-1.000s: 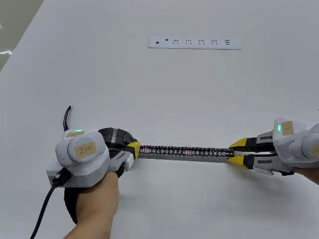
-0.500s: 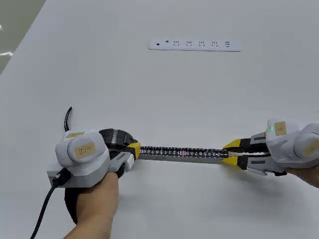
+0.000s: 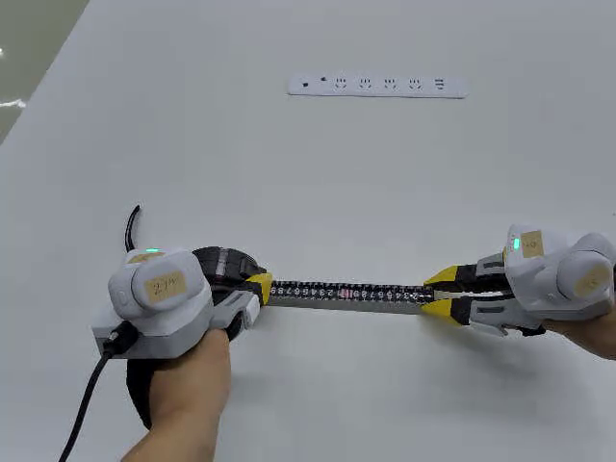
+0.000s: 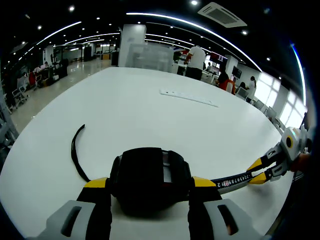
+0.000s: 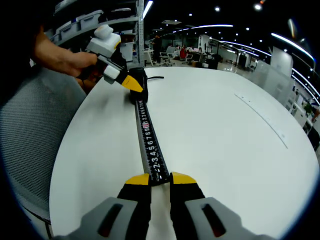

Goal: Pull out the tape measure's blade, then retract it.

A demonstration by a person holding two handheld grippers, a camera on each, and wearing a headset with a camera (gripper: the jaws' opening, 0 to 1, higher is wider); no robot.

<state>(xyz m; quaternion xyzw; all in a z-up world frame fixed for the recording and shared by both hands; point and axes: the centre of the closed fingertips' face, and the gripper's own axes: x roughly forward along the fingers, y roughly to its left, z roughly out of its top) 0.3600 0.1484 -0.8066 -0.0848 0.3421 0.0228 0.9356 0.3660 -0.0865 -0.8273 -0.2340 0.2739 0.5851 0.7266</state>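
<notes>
Fingers (image 4: 95, 184) of our left gripper (image 3: 252, 296) clench the black tape measure case (image 3: 223, 263) at 9 o'clock on the white surface (image 3: 308, 183). Our right gripper (image 3: 441, 293), at 3 o'clock, pinches the blade (image 3: 346, 292), which stretches between them. We see a power strip (image 3: 377, 86) at 12 o'clock.

The black tape measure (image 3: 223, 265) sits on the white table (image 3: 385, 192), its numbered blade (image 3: 346, 292) drawn out straight and flat.
</notes>
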